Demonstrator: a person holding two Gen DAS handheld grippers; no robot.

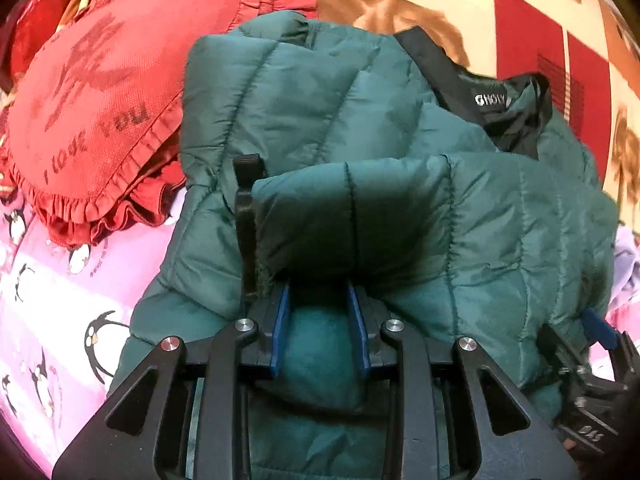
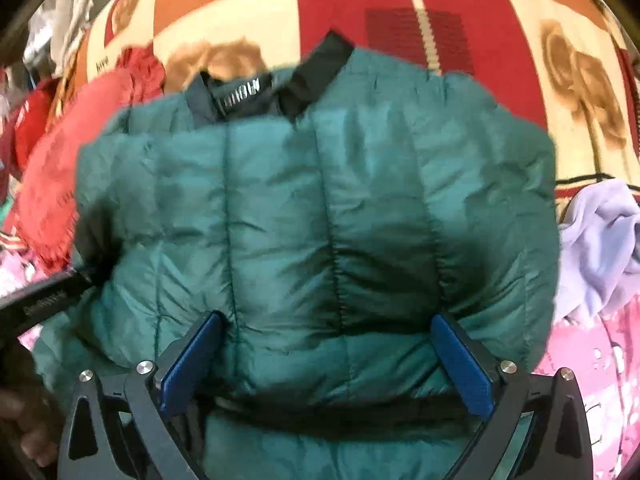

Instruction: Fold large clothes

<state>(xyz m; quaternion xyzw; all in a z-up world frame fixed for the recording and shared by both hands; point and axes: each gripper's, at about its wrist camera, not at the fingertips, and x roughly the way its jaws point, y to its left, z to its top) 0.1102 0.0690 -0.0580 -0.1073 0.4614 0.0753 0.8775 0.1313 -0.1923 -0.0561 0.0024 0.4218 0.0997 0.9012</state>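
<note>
A dark green quilted jacket point(image 1: 320, 120) with a black collar lies on the bed, its lower part folded up over the body. My left gripper point(image 1: 319, 316) is shut on a bunch of the jacket's green fabric under that fold, the blue pads close together. In the right wrist view the jacket point(image 2: 320, 200) fills the middle. My right gripper point(image 2: 326, 344) stands wide open, its blue pads point(image 2: 192, 360) flanking the puffy fold above the black hem band, with fabric spilling past both sides. The right gripper point(image 1: 596, 332) also shows at the jacket's right edge.
A red heart-shaped frilled cushion point(image 1: 100, 112) lies just left of the jacket. The pink penguin-print sheet point(image 1: 48, 300) is near me and a red-and-cream checked blanket point(image 2: 360, 12) lies beyond. A lilac garment point(image 2: 600, 240) sits at the right. A hand point(image 2: 20, 420) shows at the lower left.
</note>
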